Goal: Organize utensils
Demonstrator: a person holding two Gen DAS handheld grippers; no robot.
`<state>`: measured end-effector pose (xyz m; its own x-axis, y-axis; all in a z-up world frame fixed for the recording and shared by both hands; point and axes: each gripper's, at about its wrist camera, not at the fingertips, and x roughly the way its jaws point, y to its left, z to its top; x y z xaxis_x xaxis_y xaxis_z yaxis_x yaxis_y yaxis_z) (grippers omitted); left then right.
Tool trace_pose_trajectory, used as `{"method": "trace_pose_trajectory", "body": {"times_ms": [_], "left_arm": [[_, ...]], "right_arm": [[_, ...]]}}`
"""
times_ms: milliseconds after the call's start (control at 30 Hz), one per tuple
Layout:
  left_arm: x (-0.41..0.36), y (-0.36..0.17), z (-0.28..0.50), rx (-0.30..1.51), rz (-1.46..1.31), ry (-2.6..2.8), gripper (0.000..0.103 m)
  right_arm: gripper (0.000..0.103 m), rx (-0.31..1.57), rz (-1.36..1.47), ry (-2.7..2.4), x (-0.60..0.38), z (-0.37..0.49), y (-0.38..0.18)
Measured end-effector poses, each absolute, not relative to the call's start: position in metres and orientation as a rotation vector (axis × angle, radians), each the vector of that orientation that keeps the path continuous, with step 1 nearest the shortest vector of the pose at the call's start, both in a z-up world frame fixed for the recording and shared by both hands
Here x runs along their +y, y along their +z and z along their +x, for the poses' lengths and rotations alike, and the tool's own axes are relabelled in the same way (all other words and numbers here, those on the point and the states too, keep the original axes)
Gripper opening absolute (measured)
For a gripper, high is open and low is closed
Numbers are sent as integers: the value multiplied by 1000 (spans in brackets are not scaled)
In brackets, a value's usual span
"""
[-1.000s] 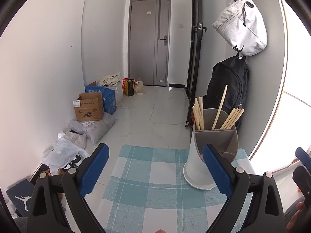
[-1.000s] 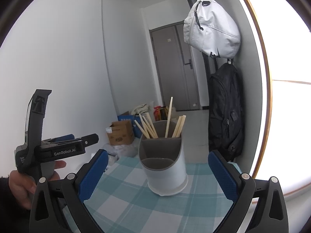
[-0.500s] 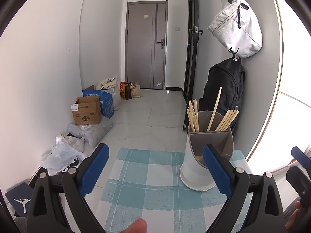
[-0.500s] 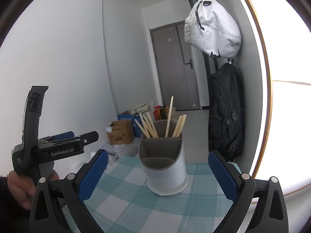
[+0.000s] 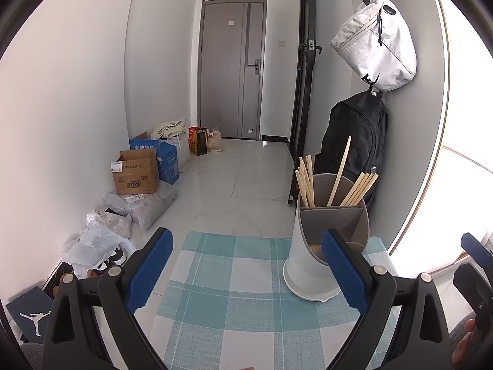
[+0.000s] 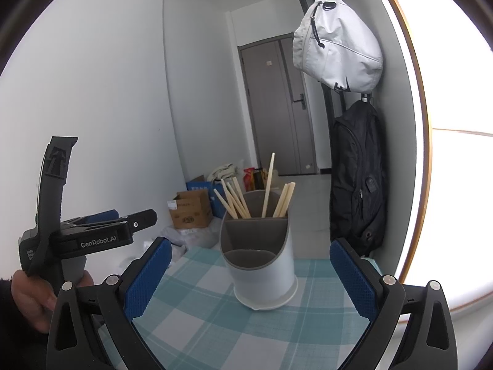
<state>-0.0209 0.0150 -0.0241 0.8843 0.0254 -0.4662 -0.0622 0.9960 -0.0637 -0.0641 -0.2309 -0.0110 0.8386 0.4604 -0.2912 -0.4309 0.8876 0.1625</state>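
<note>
- Surface: small table under a teal-and-white checked cloth [image 5: 234,280], set in a white-walled hallway with a grey door [image 5: 232,71] at the far end.
- Left gripper [image 5: 246,265]: blue-padded fingers spread wide, nothing between them; held above the near part of the cloth. In the right wrist view it appears at the left edge [image 6: 135,220], gripped by a hand [image 6: 34,296].
- Right gripper [image 6: 251,276]: fingers likewise wide apart and empty, framing the holder from the near side, not touching it.
- Utensil holder [image 6: 262,259]: white cup with grey divided insert, upright on the cloth toward its far right part.
- Chopsticks [image 6: 237,199]: wooden, standing tilted in the rear compartments; front compartment contents cannot be made out.
- Behind the holder: black backpack [image 5: 354,141] against the right wall, white bag [image 5: 376,49] hung above it.
- Far left on the floor: cardboard boxes [image 5: 135,175] and plastic bags [image 5: 92,243].
</note>
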Motion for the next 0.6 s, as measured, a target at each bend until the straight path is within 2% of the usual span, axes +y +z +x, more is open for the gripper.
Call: {"method": "trace_pose_trajectory", "body": {"times_ms": [600], "left_arm": [[14, -27, -19, 506, -83, 24, 94]], "right_arm": [[103, 334, 87, 470, -231, -64, -11]]}}
